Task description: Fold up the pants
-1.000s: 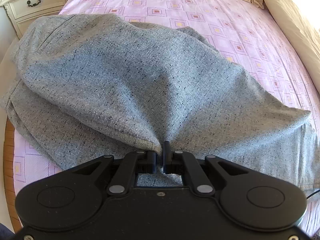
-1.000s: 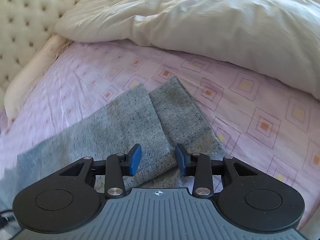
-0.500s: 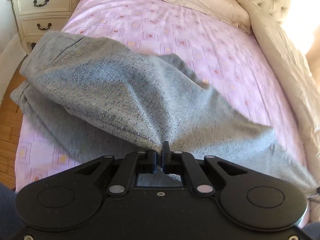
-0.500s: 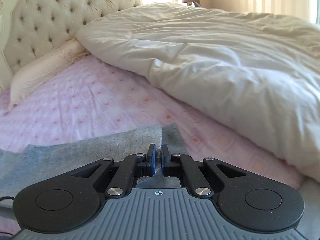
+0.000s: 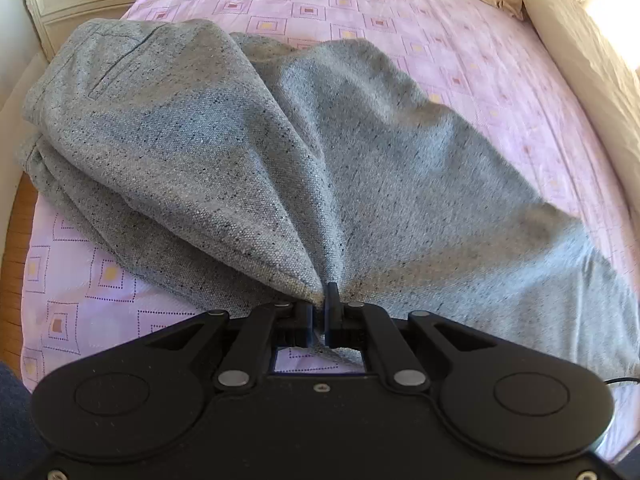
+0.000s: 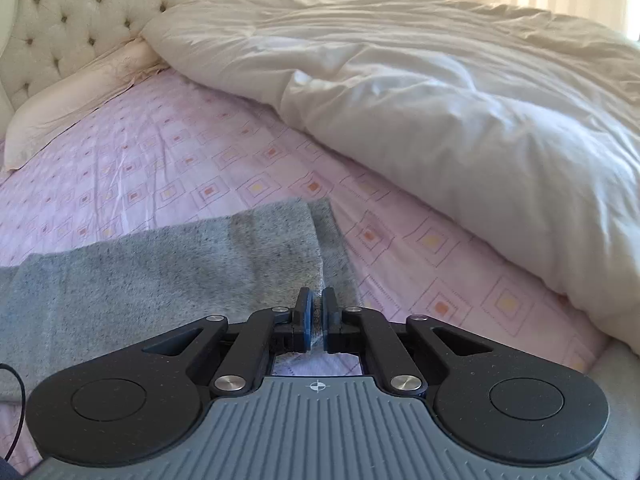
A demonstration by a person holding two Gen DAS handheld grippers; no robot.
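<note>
Pants, grey, lay on the pink bed sheet, the left gripper clenched on a bunched edge, the right gripper pinching the leg hems. Lifting both together, level, should carry the fold cleanly. Beyond sat the duvet.

Pants: coarse flecked grey woven cloth, matt, pinched between jaws. Bed sheet beyond: smooth printed cotton.

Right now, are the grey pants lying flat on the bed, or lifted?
Partly lifted. The left gripper pinches the grey pants into a raised, tented bunch; the right gripper pinches the leg ends. The waist end rests on the bed.
</note>
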